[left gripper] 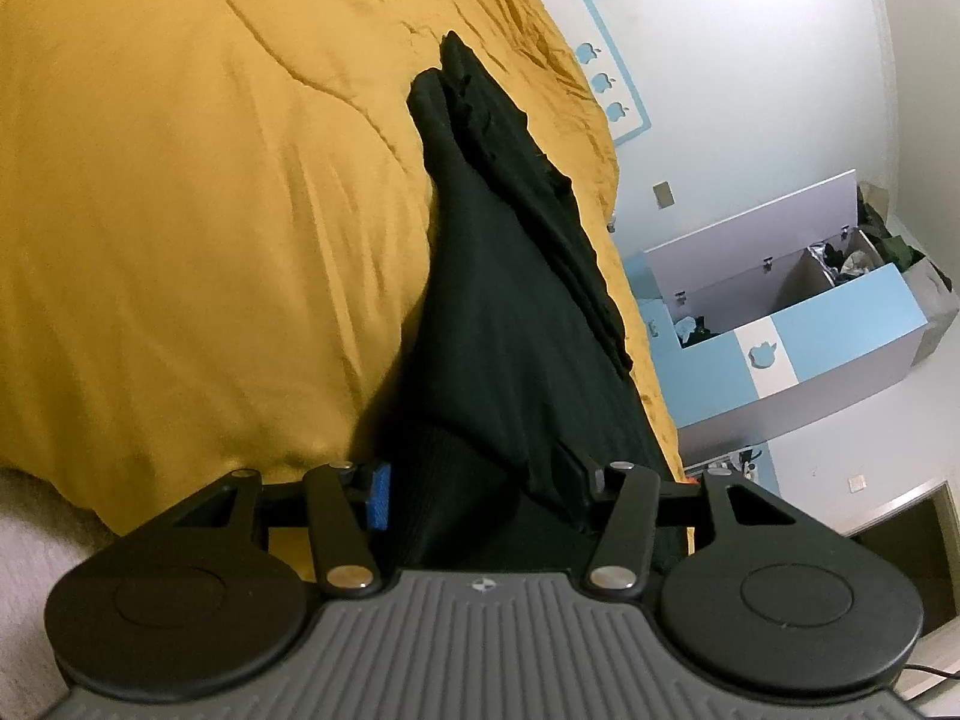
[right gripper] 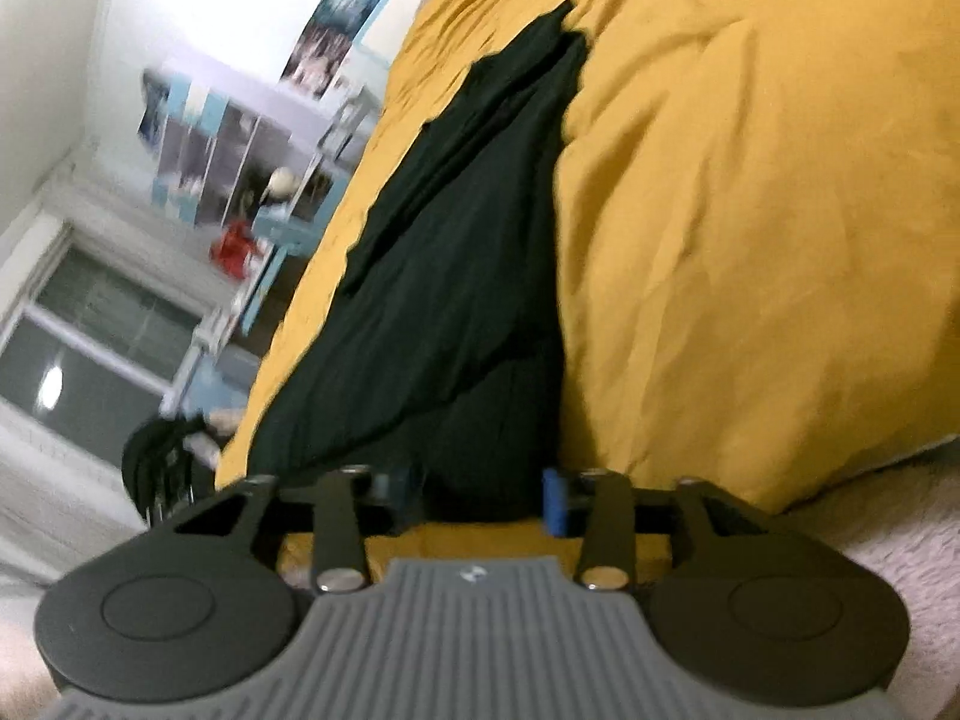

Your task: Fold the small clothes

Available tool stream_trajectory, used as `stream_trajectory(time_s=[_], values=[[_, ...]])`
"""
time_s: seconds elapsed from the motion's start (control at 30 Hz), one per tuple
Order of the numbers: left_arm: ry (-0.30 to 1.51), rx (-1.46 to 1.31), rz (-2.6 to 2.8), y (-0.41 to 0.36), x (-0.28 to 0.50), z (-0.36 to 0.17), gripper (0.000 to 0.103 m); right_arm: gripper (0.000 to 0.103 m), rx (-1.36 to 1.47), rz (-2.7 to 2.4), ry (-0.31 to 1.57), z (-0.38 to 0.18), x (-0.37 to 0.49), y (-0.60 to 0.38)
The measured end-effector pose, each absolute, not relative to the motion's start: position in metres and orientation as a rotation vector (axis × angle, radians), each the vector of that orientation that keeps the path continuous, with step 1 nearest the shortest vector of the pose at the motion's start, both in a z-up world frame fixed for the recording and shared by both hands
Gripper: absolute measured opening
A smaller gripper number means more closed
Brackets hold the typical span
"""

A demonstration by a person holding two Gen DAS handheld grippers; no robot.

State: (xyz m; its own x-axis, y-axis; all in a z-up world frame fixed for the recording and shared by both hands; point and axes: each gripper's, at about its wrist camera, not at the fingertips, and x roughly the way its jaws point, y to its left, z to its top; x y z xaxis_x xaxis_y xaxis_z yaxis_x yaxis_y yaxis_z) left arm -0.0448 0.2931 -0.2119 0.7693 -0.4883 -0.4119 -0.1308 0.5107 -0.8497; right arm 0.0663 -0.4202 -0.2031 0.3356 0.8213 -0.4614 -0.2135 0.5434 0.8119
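Observation:
A black garment (left gripper: 498,300) lies stretched out along a mustard yellow bedspread (left gripper: 180,210), close to the bed's edge. Its ribbed near end sits between the jaws of my left gripper (left gripper: 480,486), which stand wide apart. The blue pad (left gripper: 379,495) is at the cloth's left side, and cloth drapes over the right finger. In the right wrist view the same garment (right gripper: 456,276) runs away from me across the bedspread (right gripper: 750,240). Its near end fills the gap of my right gripper (right gripper: 483,495), between the dark left finger and the blue pad (right gripper: 553,501). That view is blurred.
Beside the bed stands an open blue and white storage chest (left gripper: 810,330) with clothes inside. The right wrist view shows a shelf unit (right gripper: 240,138), a red object (right gripper: 234,246) and a window (right gripper: 90,330). A pale fleece cover (right gripper: 888,540) lies at the near corner.

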Motion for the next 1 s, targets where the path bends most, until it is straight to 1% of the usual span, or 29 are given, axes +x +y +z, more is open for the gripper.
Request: stream_trajectory(time_s=[0.07, 0.13, 0.2, 0.23, 0.27, 0.33, 0.47, 0.63, 0.9, 1.0], values=[[0.687, -1.016, -0.228, 0.29, -0.045, -0.21, 0.061, 0.047, 0.769, 0.755, 1.003, -0.206, 0.07, -0.423], [0.686, -0.996, -0.217, 0.287, -0.046, -0.207, 0.06, 0.025, 0.748, 0.763, 1.007, -0.206, 0.072, -0.42], [0.699, -0.967, -0.181, 0.284, -0.048, -0.205, 0.046, 0.023, 0.718, 0.758, 1.013, -0.206, 0.072, -0.418], [0.711, -0.972, -0.158, 0.283, -0.048, -0.205, 0.032, 0.022, 0.733, 0.753, 1.017, -0.206, 0.073, -0.418], [0.716, -0.999, -0.142, 0.283, -0.049, -0.205, 0.026, 0.022, 0.755, 0.751, 1.02, -0.206, 0.073, -0.42], [0.707, -1.019, -0.134, 0.283, -0.052, -0.203, 0.017, 0.022, 0.77, 0.751, 1.008, -0.2, 0.072, -0.422], [0.708, -0.977, -0.117, 0.278, -0.054, -0.189, 0.013, 0.021, 0.766, 0.782, 0.964, -0.178, 0.068, -0.421], [0.702, -1.04, -0.13, 0.28, -0.055, -0.184, 0.01, 0.018, 0.771, 0.818, 0.941, -0.158, 0.073, -0.42], [0.734, -1.09, -0.156, 0.284, -0.054, -0.201, 0.009, 0.016, 0.809, 0.824, 0.961, -0.161, 0.082, -0.419], [0.718, -1.109, -0.146, 0.283, -0.049, -0.2, 0.007, 0.014, 0.828, 0.803, 0.968, -0.165, 0.085, -0.421]])
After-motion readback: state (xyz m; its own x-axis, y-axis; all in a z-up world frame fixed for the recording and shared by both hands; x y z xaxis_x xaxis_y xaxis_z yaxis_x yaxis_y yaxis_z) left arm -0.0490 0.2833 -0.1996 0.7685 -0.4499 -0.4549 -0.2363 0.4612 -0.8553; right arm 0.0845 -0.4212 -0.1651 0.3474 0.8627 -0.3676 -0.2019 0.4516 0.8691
